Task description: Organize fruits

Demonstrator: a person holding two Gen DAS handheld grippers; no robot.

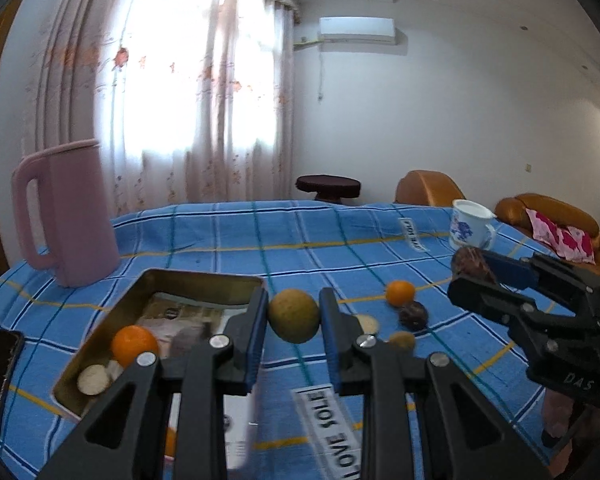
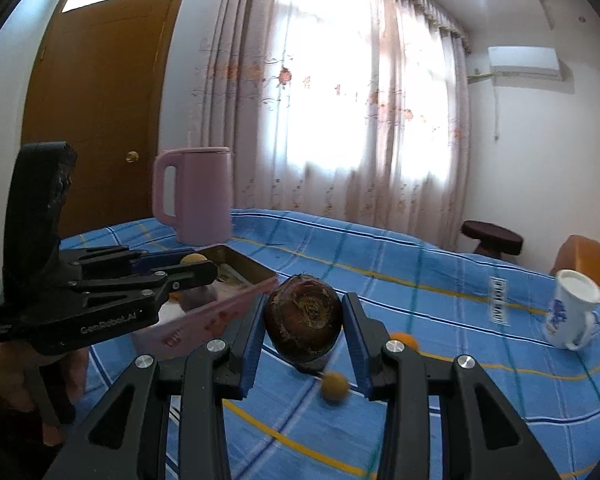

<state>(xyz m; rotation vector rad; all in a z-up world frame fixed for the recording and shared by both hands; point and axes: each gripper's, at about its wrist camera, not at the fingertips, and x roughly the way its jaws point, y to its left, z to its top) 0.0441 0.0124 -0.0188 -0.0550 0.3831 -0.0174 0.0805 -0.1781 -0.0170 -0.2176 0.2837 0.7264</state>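
My left gripper (image 1: 294, 300) is shut on a round yellow-green fruit (image 1: 294, 318), held above the blue checked cloth just right of a gold tin tray (image 1: 100, 332). In the tray lie an orange (image 1: 134, 344) and a pale round fruit (image 1: 94, 378). My right gripper (image 2: 304, 304) is shut on a dark brown round fruit (image 2: 304, 318); from the left wrist it shows at the right as the right gripper (image 1: 466, 270). Loose on the cloth are an orange (image 1: 400, 293), a dark fruit (image 1: 413, 315) and a small tan fruit (image 1: 402, 340).
A pink jug (image 1: 66, 216) stands behind the tray. A white mug (image 1: 470, 226) with blue flowers sits at the far right. A dark phone (image 1: 2, 376) lies by the left table edge. A pink box (image 2: 220, 312) sits under the tray.
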